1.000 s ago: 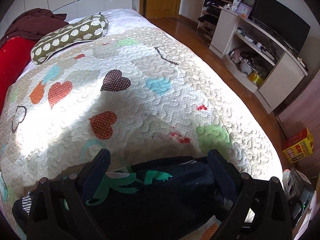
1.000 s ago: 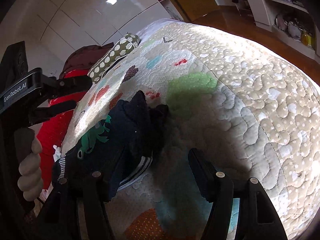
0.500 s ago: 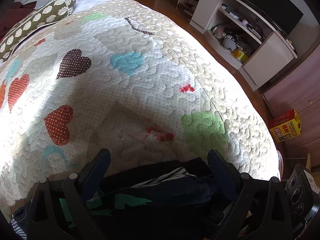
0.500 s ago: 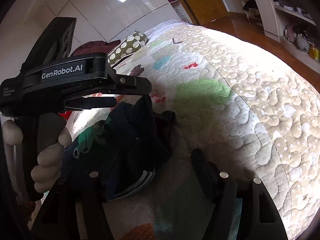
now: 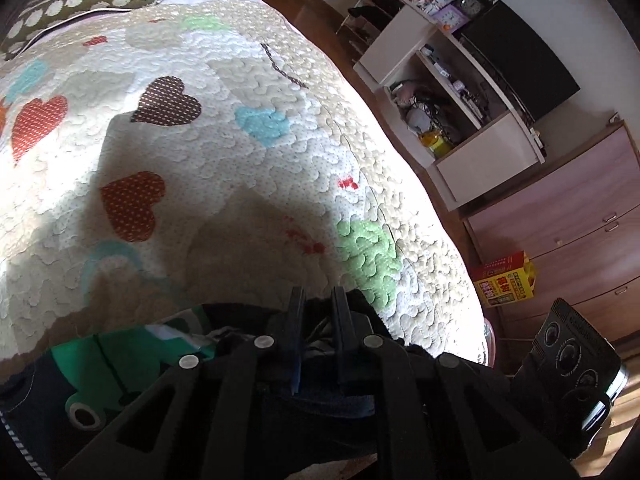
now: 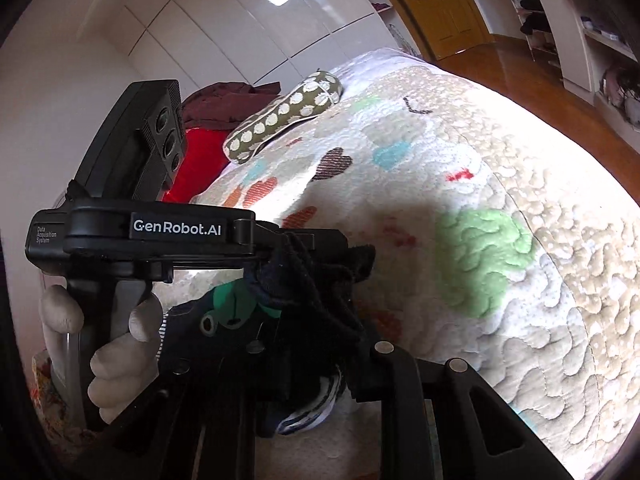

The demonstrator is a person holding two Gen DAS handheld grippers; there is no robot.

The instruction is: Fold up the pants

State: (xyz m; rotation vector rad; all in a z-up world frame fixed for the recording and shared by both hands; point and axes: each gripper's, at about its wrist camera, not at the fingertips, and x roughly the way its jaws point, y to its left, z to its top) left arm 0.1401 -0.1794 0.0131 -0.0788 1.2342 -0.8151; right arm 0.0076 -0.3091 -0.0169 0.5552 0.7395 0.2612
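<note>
Dark navy pants (image 5: 120, 364) with a green animal print lie bunched at the near edge of the quilted bed (image 5: 240, 140). My left gripper (image 5: 318, 312) has its jaws closing, narrow, with a fold of the dark cloth pinched between them. In the right wrist view the pants (image 6: 312, 300) hang lifted from the left gripper (image 6: 320, 248), which a gloved hand (image 6: 120, 344) holds. My right gripper (image 6: 320, 376) is just below. Its jaws are closing on a bundle of the same pants, with a striped lining showing under them.
A green spotted pillow (image 5: 92, 4) and a red blanket (image 6: 200, 152) lie at the bed's far end. Right of the bed are wooden floor, a white TV stand (image 5: 460, 100), a dresser (image 5: 580, 220) and a red-yellow box (image 5: 506, 280).
Both grippers went from wide open to nearly closed on the pants. The left gripper swung in over the bunched cloth, and that cloth now hangs raised off the quilt.
</note>
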